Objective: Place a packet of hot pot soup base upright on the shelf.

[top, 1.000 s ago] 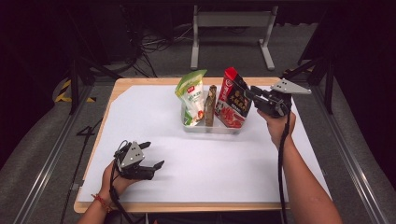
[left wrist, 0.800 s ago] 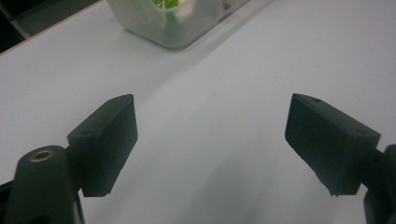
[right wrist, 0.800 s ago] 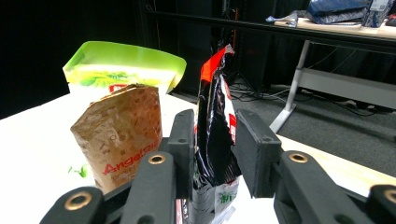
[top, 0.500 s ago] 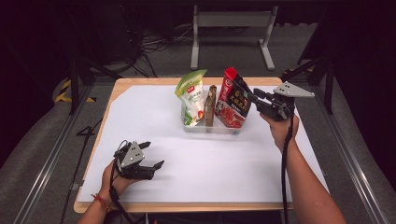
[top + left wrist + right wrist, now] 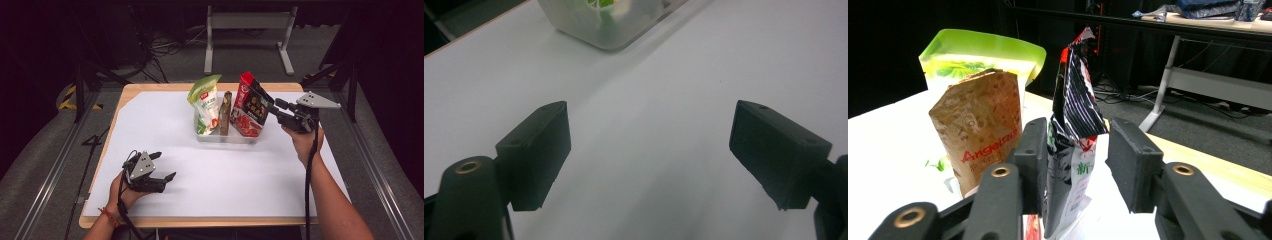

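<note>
A clear plastic bin stands at the middle back of the white sheet. In it stand a green pouch, a brown pouch and a red and black pouch. My right gripper reaches in from the right, open, with its jaws on either side of the red and black pouch. One jaw touches the pouch and the other stands a little off it. The brown pouch and green pouch rise behind it. My left gripper rests open on the sheet at the front left, with nothing between its jaws.
A white sheet covers the wooden table. A corner of the bin lies ahead of the left gripper. A metal frame and cables stand on the floor beyond the table's far edge.
My right gripper has drifted slightly to the right and toward the person, still at the red and black pouch. The left gripper has stayed put.
</note>
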Demonstrator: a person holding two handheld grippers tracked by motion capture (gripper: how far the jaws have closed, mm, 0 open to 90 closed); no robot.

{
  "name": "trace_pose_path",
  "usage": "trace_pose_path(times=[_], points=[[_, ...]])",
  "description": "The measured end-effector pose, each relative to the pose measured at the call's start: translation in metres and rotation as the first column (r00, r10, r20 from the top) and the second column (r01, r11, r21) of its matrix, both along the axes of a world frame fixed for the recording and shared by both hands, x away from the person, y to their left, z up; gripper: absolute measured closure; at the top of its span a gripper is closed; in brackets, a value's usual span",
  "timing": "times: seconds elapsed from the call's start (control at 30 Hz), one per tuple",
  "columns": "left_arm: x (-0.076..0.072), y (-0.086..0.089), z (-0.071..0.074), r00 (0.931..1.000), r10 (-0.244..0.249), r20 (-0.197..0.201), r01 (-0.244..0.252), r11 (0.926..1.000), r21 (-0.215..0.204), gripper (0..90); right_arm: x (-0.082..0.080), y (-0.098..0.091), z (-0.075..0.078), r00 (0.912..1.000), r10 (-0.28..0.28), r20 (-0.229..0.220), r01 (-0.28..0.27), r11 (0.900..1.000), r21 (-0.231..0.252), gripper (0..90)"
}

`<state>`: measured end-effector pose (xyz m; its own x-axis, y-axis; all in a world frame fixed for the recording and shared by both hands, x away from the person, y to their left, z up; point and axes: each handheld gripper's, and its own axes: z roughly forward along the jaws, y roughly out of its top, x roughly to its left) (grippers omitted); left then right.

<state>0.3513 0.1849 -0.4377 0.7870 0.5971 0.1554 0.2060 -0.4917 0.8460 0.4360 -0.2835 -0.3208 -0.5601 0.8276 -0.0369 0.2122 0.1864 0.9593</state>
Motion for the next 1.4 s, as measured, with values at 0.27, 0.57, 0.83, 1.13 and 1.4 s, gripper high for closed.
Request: trace_pose_path(times=[0.27, 0.57, 0.83, 1.13, 1.4], points=[[0.0, 0.0, 0.0, 1.0, 0.001, 0.003, -0.001, 1.0, 0.002, 17.7, -0.006, -0.005, -0.004, 0.9999, 0.012, -0.001, -0.012, 0.9999, -0.008, 55.5], [-0.002, -0.001, 0.001, 0.9999, -0.002, 0.011, 0.002, 1.0, 0.01, 17.7, -0.015, -0.008, -0.009, 1.0, 0.0, 0.004, 0.0, 0.9987, -0.052, 43.0], [-0.001, -0.001, 0.001, 1.0, -0.002, 0.01, 0.002, 0.9999, 0.013, 17.6, -0.022, -0.01, -0.013, 1.0, -0.006, 0.007, 0.006, 0.9959, -0.09, 32.2], [-0.001, -0.001, 0.001, 1.0, 0.0, 0.008, 0.0, 0.9999, 0.012, 17.6, -0.028, -0.016, -0.021, 0.9997, 0.026, -0.001, -0.026, 0.9911, -0.131, 29.3], [-0.002, -0.001, 0.001, 1.0, 0.002, 0.009, -0.002, 0.9999, 0.01, 17.6, -0.035, -0.021, -0.028, 0.9991, 0.042, -0.002, -0.042, 0.9863, -0.16, 26.7]])
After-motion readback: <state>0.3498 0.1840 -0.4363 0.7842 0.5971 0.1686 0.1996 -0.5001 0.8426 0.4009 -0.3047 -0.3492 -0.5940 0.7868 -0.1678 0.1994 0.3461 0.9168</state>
